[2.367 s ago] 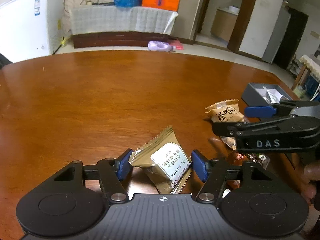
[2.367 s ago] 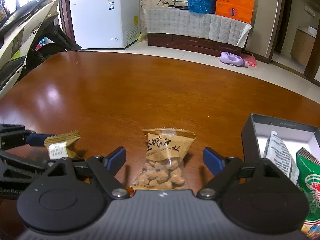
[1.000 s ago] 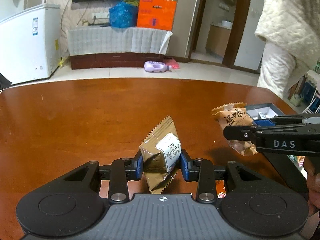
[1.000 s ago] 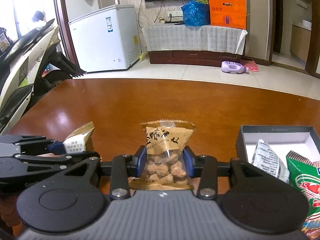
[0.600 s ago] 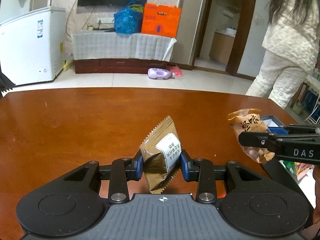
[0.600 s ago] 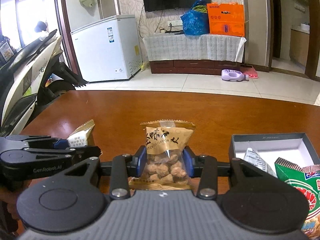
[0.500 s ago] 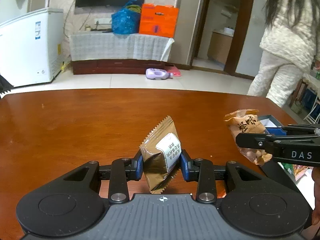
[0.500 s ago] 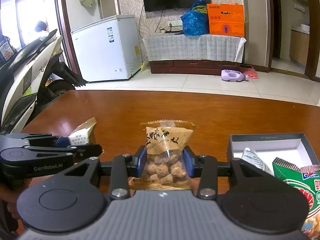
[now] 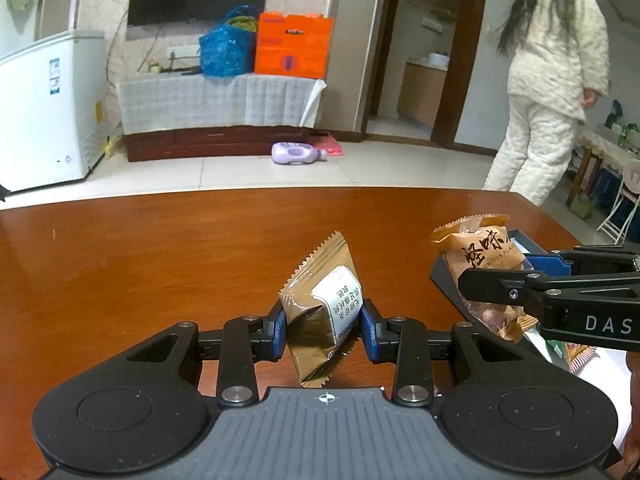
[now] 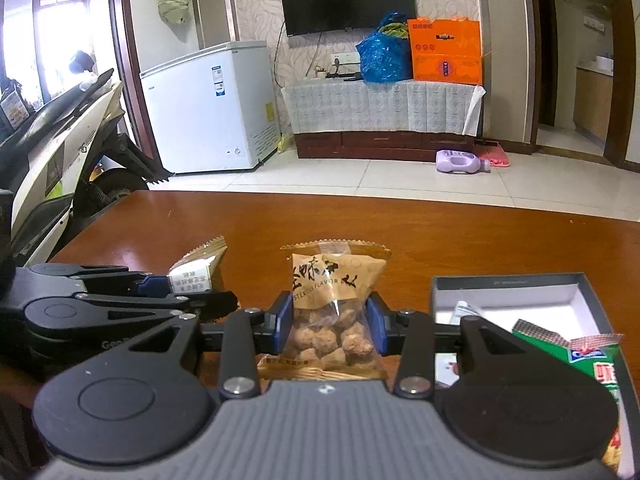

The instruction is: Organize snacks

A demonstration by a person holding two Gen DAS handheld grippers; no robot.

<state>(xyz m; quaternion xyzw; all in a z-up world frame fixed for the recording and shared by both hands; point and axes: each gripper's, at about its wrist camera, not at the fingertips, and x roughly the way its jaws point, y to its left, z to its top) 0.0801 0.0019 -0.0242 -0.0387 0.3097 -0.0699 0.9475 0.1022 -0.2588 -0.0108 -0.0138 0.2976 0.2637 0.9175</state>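
Note:
My left gripper (image 9: 323, 330) is shut on a brown snack packet with a white label (image 9: 324, 312), held clear of the wooden table (image 9: 160, 264). My right gripper (image 10: 330, 322) is shut on a clear-fronted orange packet of brown nuggets (image 10: 334, 312), also lifted. From the left wrist view that orange packet (image 9: 478, 252) hangs to the right, in front of the dark box (image 9: 444, 280). The right wrist view shows the brown packet (image 10: 196, 272) in the left gripper at the left, and the open dark box (image 10: 508, 292) at the right, holding a green packet (image 10: 600, 360) and other wrappers.
A person in pale quilted clothes (image 9: 548, 92) stands beyond the table's far right corner. A white freezer (image 10: 212, 112), a scooter (image 10: 60, 140) at the left table edge and a cloth-covered cabinet (image 10: 384, 108) line the room behind.
Both grippers have risen with their packets and the views tilt up toward the room. The orange packet has shifted right, closer to the box. The person has walked right across the doorway.

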